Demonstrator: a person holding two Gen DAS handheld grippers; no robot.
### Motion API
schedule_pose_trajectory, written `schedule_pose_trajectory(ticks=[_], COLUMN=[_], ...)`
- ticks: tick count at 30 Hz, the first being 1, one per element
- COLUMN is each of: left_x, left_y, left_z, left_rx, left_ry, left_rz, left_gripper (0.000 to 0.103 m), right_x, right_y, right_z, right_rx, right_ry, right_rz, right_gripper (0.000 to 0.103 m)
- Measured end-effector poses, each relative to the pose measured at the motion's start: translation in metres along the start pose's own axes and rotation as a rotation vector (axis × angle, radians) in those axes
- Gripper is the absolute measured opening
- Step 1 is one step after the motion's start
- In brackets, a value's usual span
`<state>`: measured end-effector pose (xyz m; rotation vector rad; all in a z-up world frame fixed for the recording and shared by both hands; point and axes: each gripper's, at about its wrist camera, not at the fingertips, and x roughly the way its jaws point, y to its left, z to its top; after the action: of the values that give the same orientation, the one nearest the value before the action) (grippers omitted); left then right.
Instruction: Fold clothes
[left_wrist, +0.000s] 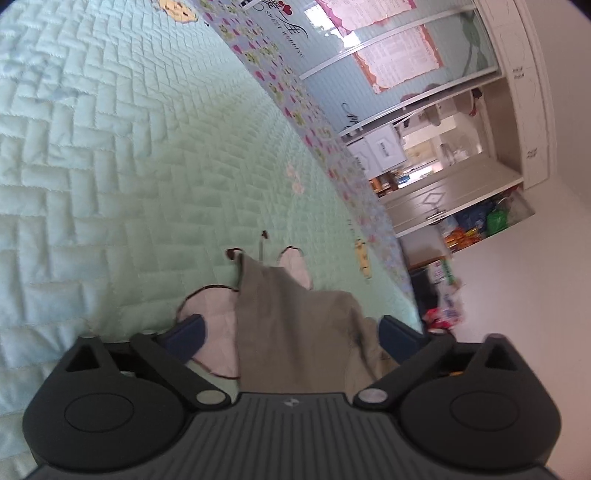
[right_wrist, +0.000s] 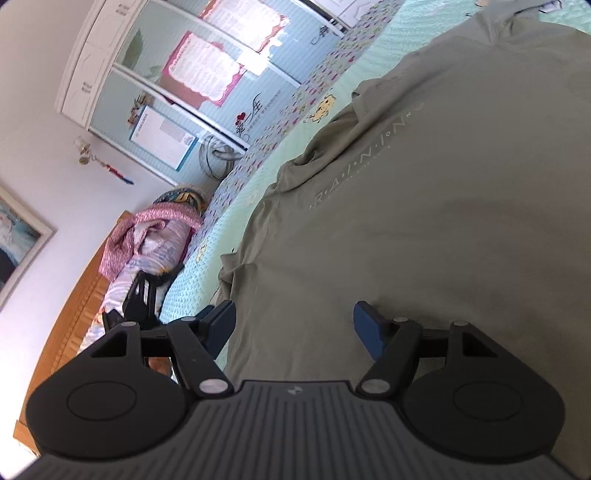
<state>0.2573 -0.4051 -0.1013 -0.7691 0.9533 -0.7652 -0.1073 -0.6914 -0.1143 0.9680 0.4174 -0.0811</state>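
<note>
An olive-green T-shirt (right_wrist: 424, 221) with pale lettering lies spread on the mint quilted bedspread (right_wrist: 236, 199). My right gripper (right_wrist: 295, 325) hovers low over the shirt's near left edge. It is open, with cloth under the gap and neither blue pad pressing it. In the left wrist view a narrow part of the same olive cloth (left_wrist: 295, 314) runs forward on the bedspread (left_wrist: 129, 166), partly covering pink appliqué patches (left_wrist: 218, 310). My left gripper (left_wrist: 291, 328) stands wide open around that cloth, its fingers (left_wrist: 188, 328) well apart from it.
A patterned border (left_wrist: 280, 85) edges the bed. Beyond it stand a wardrobe with posters (right_wrist: 207, 66), a doorway (left_wrist: 436, 147) and floor clutter (left_wrist: 443, 314). In the right wrist view a pink bedding pile (right_wrist: 155, 236), a black stand (right_wrist: 140, 295) and a wooden headboard (right_wrist: 74, 306) lie left.
</note>
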Motion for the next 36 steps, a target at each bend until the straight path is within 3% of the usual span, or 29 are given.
schedule_pose_trajectory(ticks=[6,11,22,27,30,33,34,36], left_x=[0.016,0.039,0.055,0.051,0.049,0.047,0.047,0.046], left_y=[0.008,0.001,-0.001,-0.005,-0.006,0.000,0.004,0.009], left_z=[0.018,0.029,0.029,0.024,0.020,0.018,0.017,0.015], left_rx=[-0.008,0.031,0.058,0.123,0.157,0.153,0.145,0.125], left_ry=[0.099,0.172,0.179,0.169,0.157,0.155,0.157,0.147], left_rz=[-0.036,-0.016,-0.033,-0.054,-0.038,0.007,0.027,0.042], left_gripper=[0.103,0.103,0.103,0.103,0.089,0.042,0.019,0.013], right_x=[-0.001,0.001,0.003,0.001,0.000,0.000,0.000,0.001], right_y=[-0.004,-0.004,-0.009,-0.009,-0.008,-0.008,-0.008,-0.007], right_z=[-0.001,-0.004,-0.004,-0.004,-0.003,-0.002,-0.002,-0.002], right_rx=[-0.021,-0.057,-0.054,-0.050,-0.056,-0.059,-0.060,-0.066], right_ry=[0.015,0.016,-0.003,-0.002,0.005,0.010,0.011,0.012], right_rz=[0.003,-0.001,0.027,0.034,0.031,0.028,0.027,0.023], right_gripper=[0.072,0.072,0.073,0.073,0.073,0.073,0.073,0.073])
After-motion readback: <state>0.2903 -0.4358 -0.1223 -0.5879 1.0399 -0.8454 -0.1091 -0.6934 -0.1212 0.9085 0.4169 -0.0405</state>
